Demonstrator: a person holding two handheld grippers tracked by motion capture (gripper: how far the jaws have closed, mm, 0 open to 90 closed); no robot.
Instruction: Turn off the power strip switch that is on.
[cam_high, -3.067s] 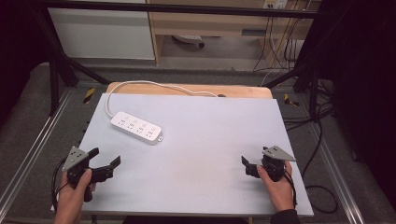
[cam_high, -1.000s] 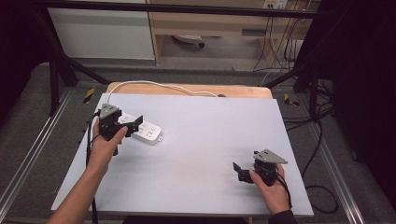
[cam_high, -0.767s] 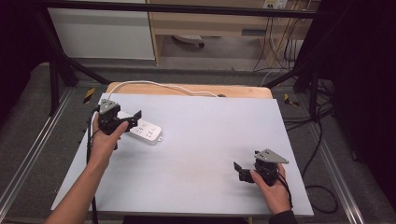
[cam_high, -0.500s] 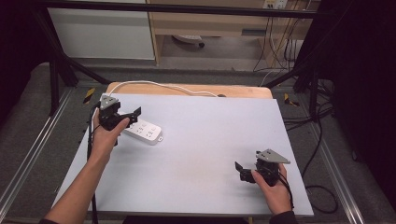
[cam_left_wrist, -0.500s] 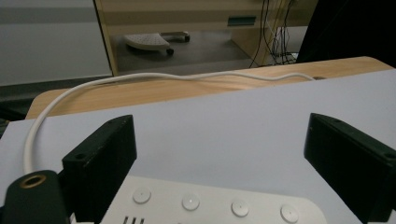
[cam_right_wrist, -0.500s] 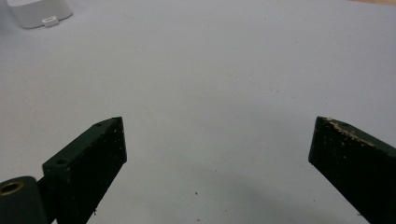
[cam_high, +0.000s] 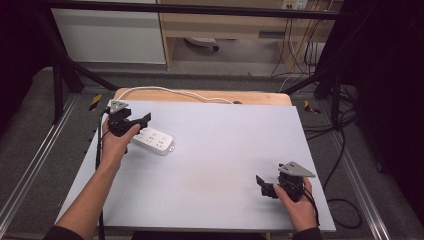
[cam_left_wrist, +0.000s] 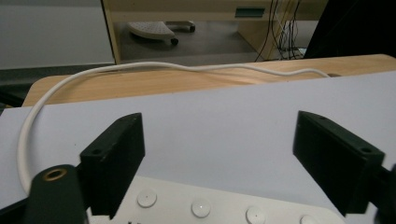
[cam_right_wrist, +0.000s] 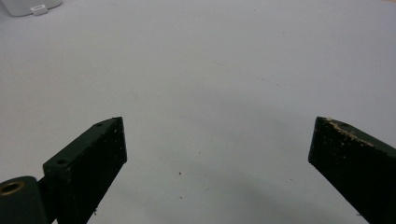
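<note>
White power strip (cam_high: 153, 141) lying flat on the pale grey counter (cam_high: 225, 150), toward its far left part, long side slanting from upper left to lower right in the high view. From its left end, a white cord (cam_high: 175, 91) curving back over the wooden board (cam_high: 260, 97) at the counter's far edge. Seen in the left gripper view as a row of round dots on the strip (cam_left_wrist: 201, 207) at the bottom, between and just below the two jaws, with the cord (cam_left_wrist: 56, 88) looping off to the left and across the wood.

Left claw (cam_high: 131, 125) at the strip's left end, jaws spread wide, one on each side of the strip's width in the left gripper view (cam_left_wrist: 219, 163); hard to tell whether touching the strip or just above it. Nothing pinched.

Right claw (cam_high: 263, 186) well apart from the strip, low over the near right part of the counter, jaws spread wide and pointing left. Bare grey surface between the jaws in the right gripper view (cam_right_wrist: 217, 154), pale specks on the right jaw's tip, and one end of the strip (cam_right_wrist: 28, 6) far off in the top left corner.
</note>
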